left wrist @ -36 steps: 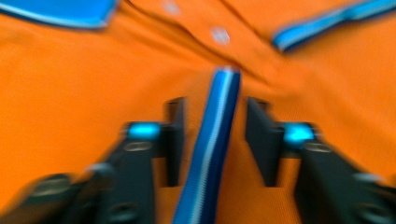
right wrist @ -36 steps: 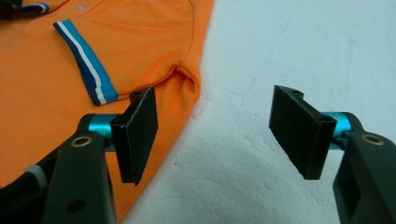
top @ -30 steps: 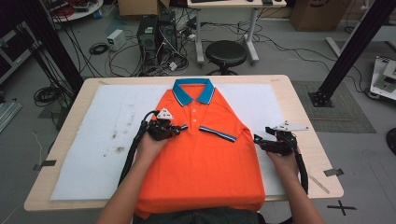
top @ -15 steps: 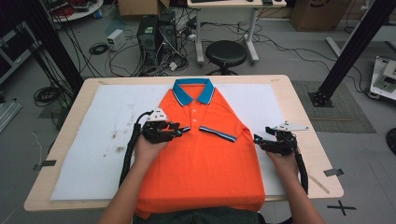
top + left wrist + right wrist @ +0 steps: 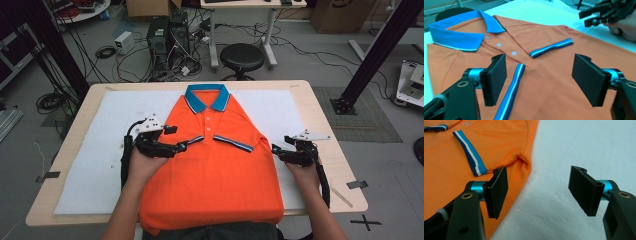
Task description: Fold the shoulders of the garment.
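Note:
An orange polo shirt (image 5: 215, 175) with a blue collar (image 5: 206, 97) lies flat, both sleeves folded onto the chest. Their striped cuffs (image 5: 196, 139) (image 5: 232, 142) nearly meet below the buttons. My left gripper (image 5: 176, 138) hovers over the shirt's left part; its jaws have just been opening and hold nothing. In the left gripper view the gripper (image 5: 539, 75) stands wide above the folded cuff (image 5: 511, 87). My right gripper (image 5: 277, 152) rests at the shirt's right edge. In the right gripper view it (image 5: 539, 187) is open, straddling the shirt's side edge (image 5: 524, 160) and the foam (image 5: 574, 150).
The shirt lies on a white foam sheet (image 5: 100, 150) that covers most of a wooden table (image 5: 330, 115). Bare foam stretches to the left and right of the shirt. Behind the table stand a black stool (image 5: 242, 56), computer boxes and loose cables on the floor.
My left gripper has opened, let go of the left sleeve cuff, and drawn back to the left and up. The cuff stays folded on the chest. The right gripper has kept still.

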`<state>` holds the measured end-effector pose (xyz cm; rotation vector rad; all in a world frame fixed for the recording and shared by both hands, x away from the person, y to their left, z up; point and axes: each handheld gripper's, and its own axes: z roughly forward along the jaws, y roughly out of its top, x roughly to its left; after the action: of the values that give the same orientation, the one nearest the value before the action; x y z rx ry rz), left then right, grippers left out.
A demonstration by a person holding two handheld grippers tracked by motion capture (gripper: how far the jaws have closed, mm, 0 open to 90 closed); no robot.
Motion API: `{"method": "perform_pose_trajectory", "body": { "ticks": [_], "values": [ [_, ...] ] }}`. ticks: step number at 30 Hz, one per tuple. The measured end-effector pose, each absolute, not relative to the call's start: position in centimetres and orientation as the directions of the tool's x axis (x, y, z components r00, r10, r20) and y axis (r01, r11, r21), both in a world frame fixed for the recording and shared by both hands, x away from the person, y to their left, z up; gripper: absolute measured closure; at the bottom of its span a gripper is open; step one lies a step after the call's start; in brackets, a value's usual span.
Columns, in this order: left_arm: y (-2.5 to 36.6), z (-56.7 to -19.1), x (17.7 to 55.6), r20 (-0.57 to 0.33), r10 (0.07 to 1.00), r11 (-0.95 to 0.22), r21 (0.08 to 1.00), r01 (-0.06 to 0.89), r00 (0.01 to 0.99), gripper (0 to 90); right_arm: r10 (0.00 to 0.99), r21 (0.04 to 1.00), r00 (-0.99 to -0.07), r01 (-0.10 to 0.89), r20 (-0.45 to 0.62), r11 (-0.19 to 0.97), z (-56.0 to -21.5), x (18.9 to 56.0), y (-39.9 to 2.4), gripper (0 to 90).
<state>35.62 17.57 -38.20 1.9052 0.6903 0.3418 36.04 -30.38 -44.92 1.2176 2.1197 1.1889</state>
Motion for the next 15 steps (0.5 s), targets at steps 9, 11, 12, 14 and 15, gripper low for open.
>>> {"method": "perform_pose_trajectory", "body": {
  "ticks": [9,11,12,14,15],
  "values": [
    [20.1,-37.9,35.4,-0.049,0.622,-0.302,0.906,0.298,0.782,17.6,0.853,0.856,-0.516,0.474,0.082,0.204,-44.7,35.9,-30.8,27.0],
    [20.3,-38.0,35.5,-0.031,0.629,-0.315,0.904,0.291,0.777,14.3,0.850,0.867,-0.522,0.456,0.078,0.201,-44.4,35.7,-30.8,26.0],
    [20.6,-38.2,35.7,-0.025,0.629,-0.322,0.901,0.290,0.777,13.8,0.844,0.873,-0.529,0.448,0.084,0.193,-44.1,35.6,-30.7,24.7],
    [21.0,-38.5,35.9,-0.021,0.633,-0.331,0.897,0.295,0.774,12.2,0.838,0.879,-0.539,0.437,0.085,0.192,-43.9,35.6,-30.7,24.3],
    [21.0,-38.5,35.9,-0.021,0.633,-0.331,0.897,0.295,0.774,11.0,0.838,0.879,-0.539,0.437,0.085,0.192,-43.9,35.6,-30.7,24.3]
  ]
}}
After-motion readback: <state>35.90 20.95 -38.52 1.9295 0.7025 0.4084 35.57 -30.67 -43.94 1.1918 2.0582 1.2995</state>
